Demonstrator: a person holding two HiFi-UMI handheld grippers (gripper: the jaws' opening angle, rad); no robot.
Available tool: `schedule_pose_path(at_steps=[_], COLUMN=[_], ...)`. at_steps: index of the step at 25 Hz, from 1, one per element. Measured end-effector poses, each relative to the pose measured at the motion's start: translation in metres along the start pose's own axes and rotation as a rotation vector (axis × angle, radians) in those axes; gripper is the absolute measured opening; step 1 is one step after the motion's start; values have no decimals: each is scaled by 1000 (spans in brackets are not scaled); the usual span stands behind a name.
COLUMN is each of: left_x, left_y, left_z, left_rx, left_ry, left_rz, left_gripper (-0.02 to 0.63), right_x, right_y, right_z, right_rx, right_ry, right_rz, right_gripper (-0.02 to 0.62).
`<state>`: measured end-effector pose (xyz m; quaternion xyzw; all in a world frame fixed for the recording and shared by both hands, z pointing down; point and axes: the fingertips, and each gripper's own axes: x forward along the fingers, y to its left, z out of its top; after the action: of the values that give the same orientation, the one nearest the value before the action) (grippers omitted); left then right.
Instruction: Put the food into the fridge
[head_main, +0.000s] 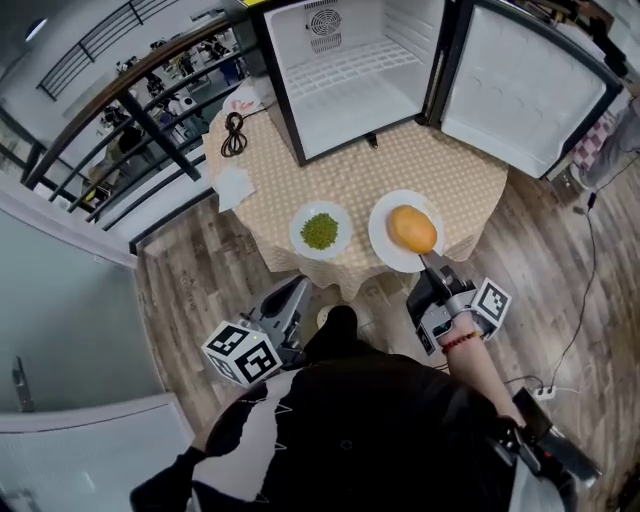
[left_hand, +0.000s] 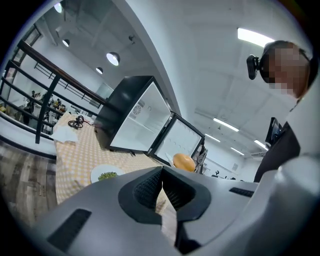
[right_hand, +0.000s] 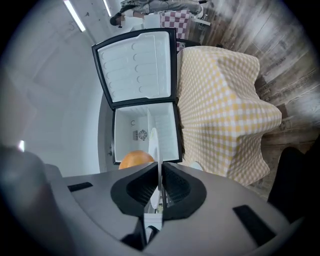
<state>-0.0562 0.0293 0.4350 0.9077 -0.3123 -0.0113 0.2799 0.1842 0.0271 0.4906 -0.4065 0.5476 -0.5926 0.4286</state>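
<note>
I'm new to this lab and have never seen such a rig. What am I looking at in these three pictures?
No robot: a person holds a two-jaw gripper in each hand. The head view looks down from a camera on their head; the other two cameras ride on the grippers. The checked table carries an open fridge and a plate of green food. The right gripper is shut on the rim of a second plate bearing an orange food. The left gripper is shut, empty.
</note>
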Motion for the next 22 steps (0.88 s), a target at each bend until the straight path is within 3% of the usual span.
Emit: schedule_pose_path(at_steps=[5, 11, 22], left_x=[44, 94, 152], left_y=[14, 43, 110], left_z=[6, 33, 83], left_rx=[-50, -46, -82], left_ry=[45, 82, 122], left_rz=[-60, -129, -204], left_gripper=[12, 12, 12], right_x=[8, 39, 128], right_y=[-6, -4, 3], right_z=[29, 57, 63], right_rx=[-1, 4, 11], right_ry=[-67, -156, -190], right_rz=[-33, -64, -113], right_gripper=[28, 28, 28])
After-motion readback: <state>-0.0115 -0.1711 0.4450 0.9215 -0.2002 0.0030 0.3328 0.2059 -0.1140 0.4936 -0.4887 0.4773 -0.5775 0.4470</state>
